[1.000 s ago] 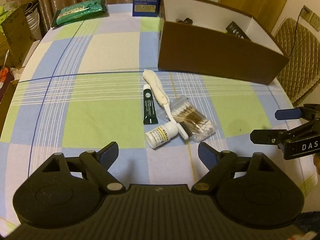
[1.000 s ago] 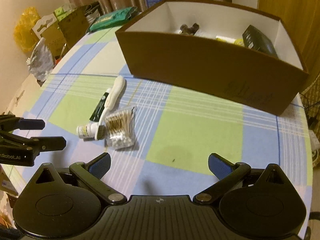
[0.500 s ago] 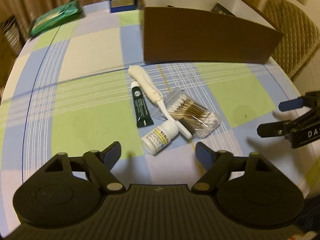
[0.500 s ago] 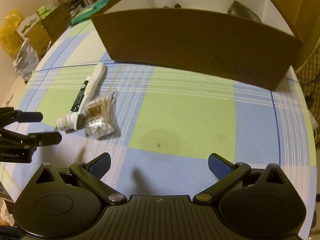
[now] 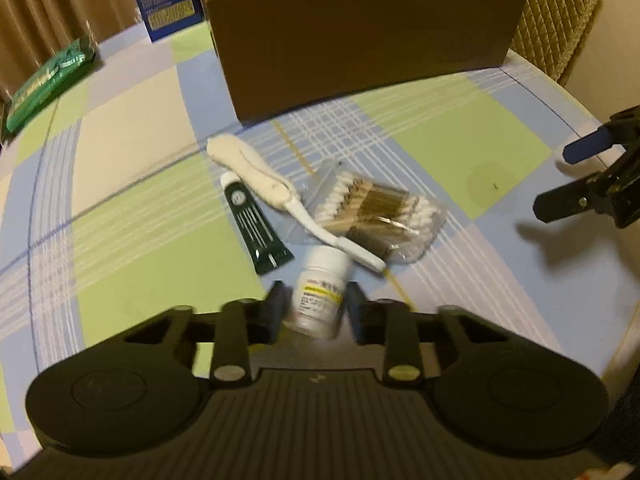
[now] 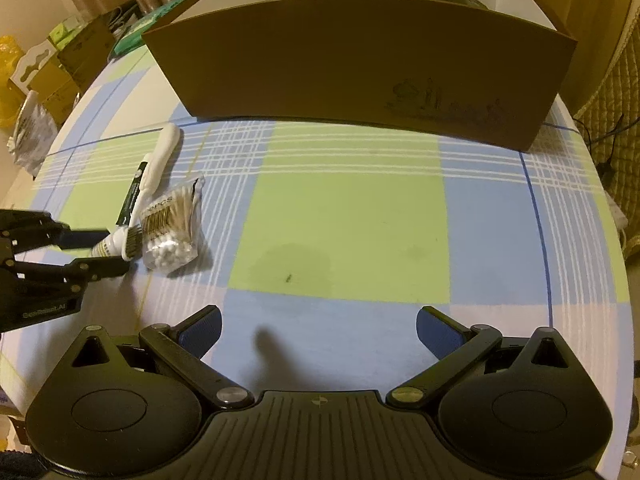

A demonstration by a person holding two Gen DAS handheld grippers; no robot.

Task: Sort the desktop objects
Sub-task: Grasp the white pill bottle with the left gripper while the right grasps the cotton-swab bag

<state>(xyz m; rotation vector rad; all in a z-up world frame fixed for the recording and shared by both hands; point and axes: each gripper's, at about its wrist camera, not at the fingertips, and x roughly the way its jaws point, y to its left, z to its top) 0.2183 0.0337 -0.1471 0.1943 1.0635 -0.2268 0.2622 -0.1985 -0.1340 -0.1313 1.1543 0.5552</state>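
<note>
jaws of left gripper clamp the white pill bottle, near side of clutter; right gripper spread wide, empty, over bare tablecloth w/ brown box at far edge.

low wrist views, sharing brown box

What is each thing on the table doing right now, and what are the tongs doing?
Left tongs: closed around the white pill bottle.
White pill bottle: lying on its side, cap on.
Right tongs: open, holding nothing.
Dark green tube: lying flat, capped.
White brush: lying flat, its handle across the cotton swab bag.
Cotton swab bag: lying flat; cannot tell if sealed.
Brown box: upright, open on top.
</note>
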